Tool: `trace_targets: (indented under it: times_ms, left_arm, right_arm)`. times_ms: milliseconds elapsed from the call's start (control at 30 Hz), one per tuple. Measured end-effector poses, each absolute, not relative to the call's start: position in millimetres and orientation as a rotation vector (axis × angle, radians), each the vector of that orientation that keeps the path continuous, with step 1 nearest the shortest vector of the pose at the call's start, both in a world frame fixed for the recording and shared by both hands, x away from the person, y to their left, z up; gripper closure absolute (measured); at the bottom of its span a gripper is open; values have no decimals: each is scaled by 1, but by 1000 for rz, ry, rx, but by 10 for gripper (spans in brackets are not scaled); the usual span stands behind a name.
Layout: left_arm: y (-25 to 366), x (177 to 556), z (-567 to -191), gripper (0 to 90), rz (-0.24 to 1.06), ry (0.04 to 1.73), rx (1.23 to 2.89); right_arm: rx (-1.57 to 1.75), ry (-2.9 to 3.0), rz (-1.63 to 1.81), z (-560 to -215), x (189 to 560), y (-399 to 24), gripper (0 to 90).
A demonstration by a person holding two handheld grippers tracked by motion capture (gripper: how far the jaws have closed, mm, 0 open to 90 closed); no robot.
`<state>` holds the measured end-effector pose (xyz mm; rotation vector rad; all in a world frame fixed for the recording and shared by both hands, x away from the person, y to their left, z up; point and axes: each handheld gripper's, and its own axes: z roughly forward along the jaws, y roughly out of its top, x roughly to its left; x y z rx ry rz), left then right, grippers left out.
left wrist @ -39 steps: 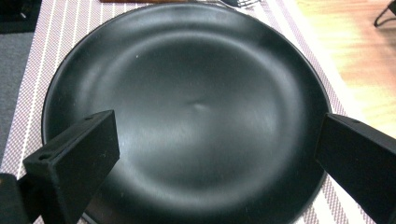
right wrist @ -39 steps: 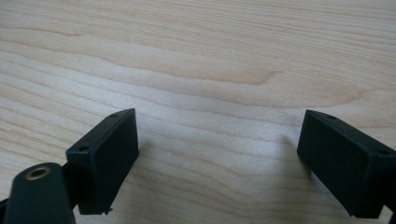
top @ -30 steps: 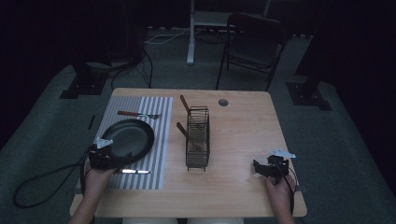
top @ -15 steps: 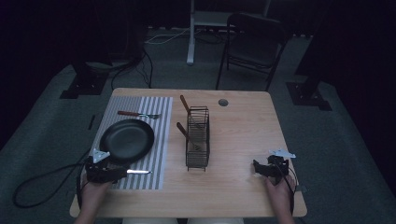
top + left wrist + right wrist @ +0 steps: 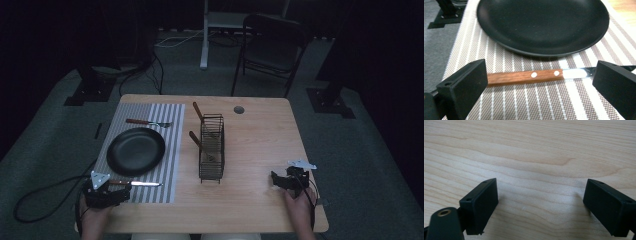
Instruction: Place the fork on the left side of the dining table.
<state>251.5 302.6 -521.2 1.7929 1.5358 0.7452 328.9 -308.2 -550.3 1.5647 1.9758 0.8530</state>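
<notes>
A knife (image 5: 134, 183) with a wooden handle (image 5: 524, 76) lies on the striped placemat (image 5: 170, 170), just in front of a black plate (image 5: 136, 150). My left gripper (image 5: 120, 192) sits at the mat's near left corner, open, its jaws wide apart on either side of the knife without touching it (image 5: 540, 87). The plate (image 5: 544, 22) spans the left gripper view beyond the knife. My right gripper (image 5: 276, 181) rests open over bare wood at the near right of the table (image 5: 540, 202).
A black wire rack (image 5: 211, 147) stands mid-table with two wooden-handled utensils (image 5: 197, 111) in it. A fork (image 5: 147, 122) lies on the mat behind the plate. The table has a round cable hole (image 5: 239, 109). A chair (image 5: 272, 40) stands beyond the table.
My left gripper has drawn back from beside the plate toward the table's near edge, and the knife now lies between its open jaws. The right gripper has stayed put.
</notes>
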Motion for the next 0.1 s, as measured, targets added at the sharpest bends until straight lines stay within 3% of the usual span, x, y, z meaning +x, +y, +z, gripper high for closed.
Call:
trace_targets:
  times_ms: [100]
  left_arm:
    - [305,247,-523,1,763,1535,1786]
  right_arm:
    - [1564,1976,853,-550,329,-308,122]
